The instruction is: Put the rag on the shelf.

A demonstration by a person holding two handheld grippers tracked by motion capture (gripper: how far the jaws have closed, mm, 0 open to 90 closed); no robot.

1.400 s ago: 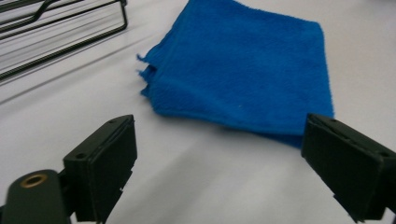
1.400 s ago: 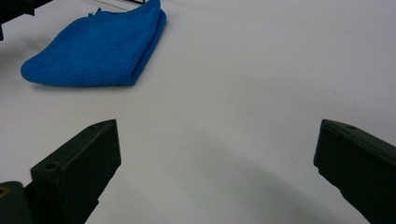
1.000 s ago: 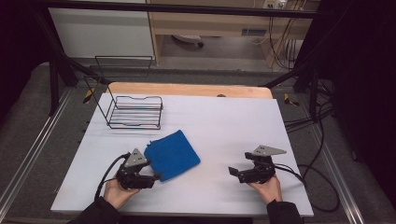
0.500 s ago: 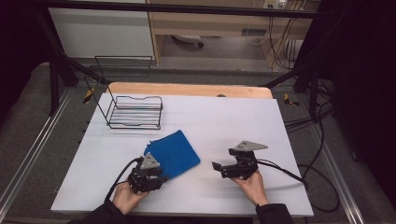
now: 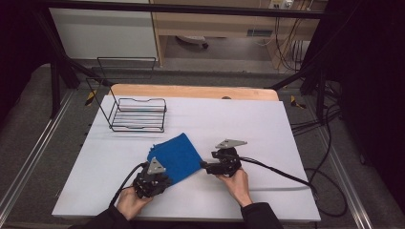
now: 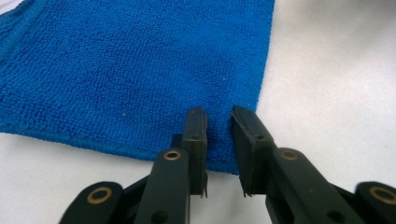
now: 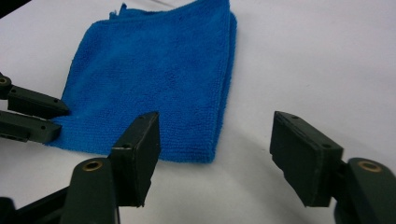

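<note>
Closing on the blue cloth's point(image 6: 140, 79) near corner, the left gripper point(image 6: 218, 122) has narrowed without pinching it. The right gripper point(image 7: 215, 140), half-open and empty, has slid left to the cloth's right edge.

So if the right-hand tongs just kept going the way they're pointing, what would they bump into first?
Probably the blue cloth. The right tongs, whose jaws have just been closing with nothing between them, point at its near corner. The gap left is hard to judge. Past the cloth sit the left tongs.

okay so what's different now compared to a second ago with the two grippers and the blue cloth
The right gripper slid left to the blue cloth, jaws closing but apart, short of its corner. The left gripper eased to the cloth's near corner, jaws closing around the edge with a gap left. Cloth and wire rack stayed put.
</note>
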